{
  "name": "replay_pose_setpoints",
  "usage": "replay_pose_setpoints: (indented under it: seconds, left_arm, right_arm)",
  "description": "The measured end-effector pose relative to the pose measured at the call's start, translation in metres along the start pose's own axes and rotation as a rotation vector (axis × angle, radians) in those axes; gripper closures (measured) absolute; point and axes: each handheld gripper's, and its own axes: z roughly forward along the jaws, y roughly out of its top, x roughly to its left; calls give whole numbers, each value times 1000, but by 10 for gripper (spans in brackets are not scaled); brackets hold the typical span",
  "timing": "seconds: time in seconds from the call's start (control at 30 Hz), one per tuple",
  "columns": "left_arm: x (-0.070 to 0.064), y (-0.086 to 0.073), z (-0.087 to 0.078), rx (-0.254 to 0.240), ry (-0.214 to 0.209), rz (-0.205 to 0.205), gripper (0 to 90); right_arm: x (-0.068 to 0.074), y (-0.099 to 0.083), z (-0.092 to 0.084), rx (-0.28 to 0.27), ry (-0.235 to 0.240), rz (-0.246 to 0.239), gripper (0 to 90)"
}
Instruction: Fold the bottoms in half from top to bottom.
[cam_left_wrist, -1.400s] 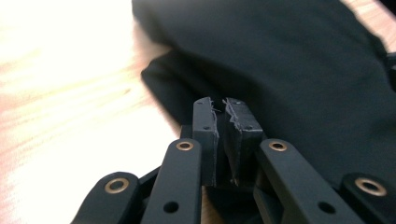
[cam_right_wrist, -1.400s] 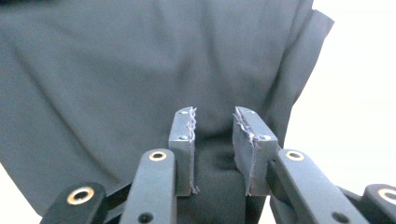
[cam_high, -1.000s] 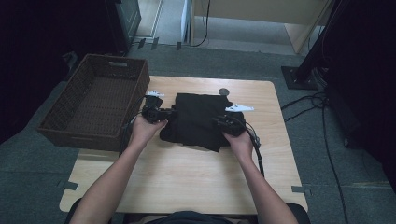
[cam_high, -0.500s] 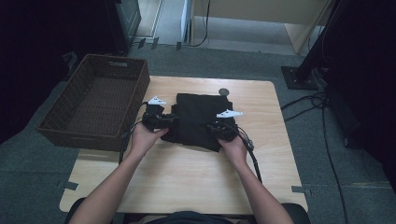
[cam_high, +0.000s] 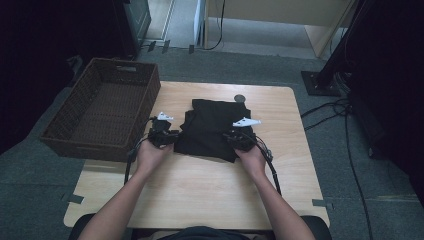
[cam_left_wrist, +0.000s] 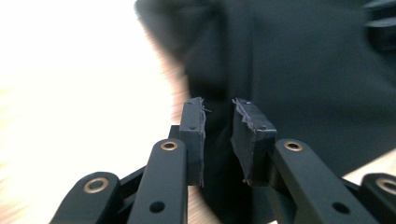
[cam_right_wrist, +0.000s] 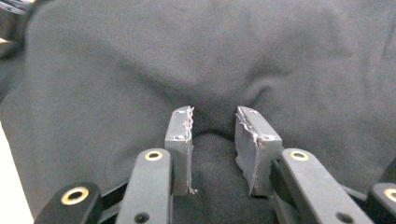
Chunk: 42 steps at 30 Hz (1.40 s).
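A black cloth (cam_high: 212, 127), folded into a rough square, lies on the wooden table (cam_high: 200, 190). My left gripper (cam_high: 167, 135) is at the cloth's near left edge. In the left gripper view its pads (cam_left_wrist: 194, 135) stand close together with a fold of the cloth (cam_left_wrist: 303, 70) between them; the jaws have just been closing on it. My right gripper (cam_high: 235, 137) is at the near right corner. In the right gripper view the cloth (cam_right_wrist: 210, 46) puckers toward the right gripper (cam_right_wrist: 212, 114), which is shut on a bunched fold.
A brown wicker basket (cam_high: 102, 107) stands off the table's left edge, close to the left hand. A small dark round thing (cam_high: 240, 98) lies at the cloth's far side. Bare wood stretches between the forearms. Black cables (cam_high: 345, 107) trail on the floor to the right.
The left hand has slid a little toward the person and sunk to the cloth's left edge. The right hand came slightly nearer, then stayed. The cloth lies much as before.
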Motion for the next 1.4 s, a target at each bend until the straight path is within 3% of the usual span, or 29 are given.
replay_pose_setpoints:
  seconds: [0.23,0.5,0.73,0.77,0.97,1.0,1.1,1.2,1.4]
  left_arm:
    - [-2,7,-15,-55,-30,-7,709]
    - [-13,30,-23,-98,-43,32,691]
    - [-22,49,-6,-95,-77,61,699]
    - [-24,51,4,-78,-82,77,699]
    - [-26,47,29,-24,-86,105,698]
    - [-24,43,35,-25,-93,101,698]
    - [-20,39,38,-36,-116,70,699]
    - [-21,37,38,-34,-112,79,700]
    - [-24,25,30,-37,-103,86,707]
  right_arm:
    - [-2,4,-5,7,14,12,659]
    - [-7,18,-18,-42,0,13,658]
    - [-13,22,-12,-34,-12,25,660]
    - [-11,21,-11,-27,-8,28,651]
    - [-1,10,-15,-47,6,24,633]
    - [4,6,-13,-31,5,4,622]
    - [7,-1,-5,-12,-7,-21,622]
    - [4,-5,0,-25,5,10,628]
    - [6,-6,4,-40,15,-1,631]
